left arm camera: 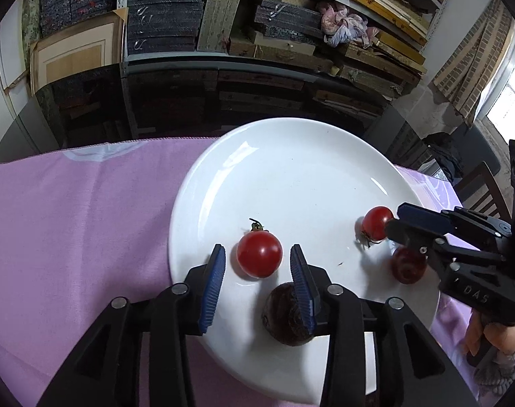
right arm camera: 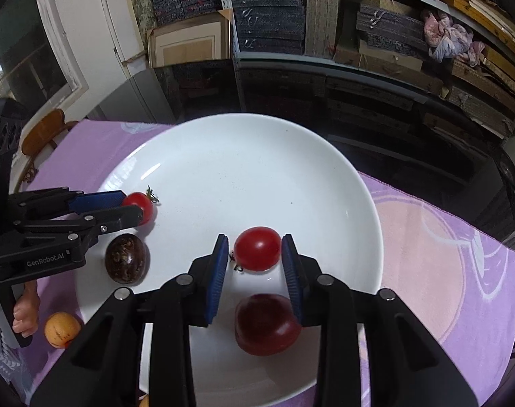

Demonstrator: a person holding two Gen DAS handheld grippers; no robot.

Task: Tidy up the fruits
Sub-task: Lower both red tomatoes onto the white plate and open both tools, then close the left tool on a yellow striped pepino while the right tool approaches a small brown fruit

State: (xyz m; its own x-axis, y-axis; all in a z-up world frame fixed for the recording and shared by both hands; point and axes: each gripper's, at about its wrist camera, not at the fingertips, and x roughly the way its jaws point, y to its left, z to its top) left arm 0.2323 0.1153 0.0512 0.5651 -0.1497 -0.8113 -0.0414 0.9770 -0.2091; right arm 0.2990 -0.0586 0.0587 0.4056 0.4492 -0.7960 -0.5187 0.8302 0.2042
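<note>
While both cherry tomatoes sit on the plate (left arm camera: 291,156) | left gripper (left arm camera: 257,261) parted, clear of its tomato (left arm camera: 259,253) | right gripper (right arm camera: 255,252) pinches its tomato (right arm camera: 257,248) between the pads.

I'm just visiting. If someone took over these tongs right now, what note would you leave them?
Left tongs: open around the first tomato, which rests on the plate.
Right tongs: shut on the second tomato, low over the plate.
Brown fruit and dark red fruit lie on the plate; an orange fruit sits off it on the cloth.
Left to do: release the second tomato, probably fetch the orange fruit.
</note>
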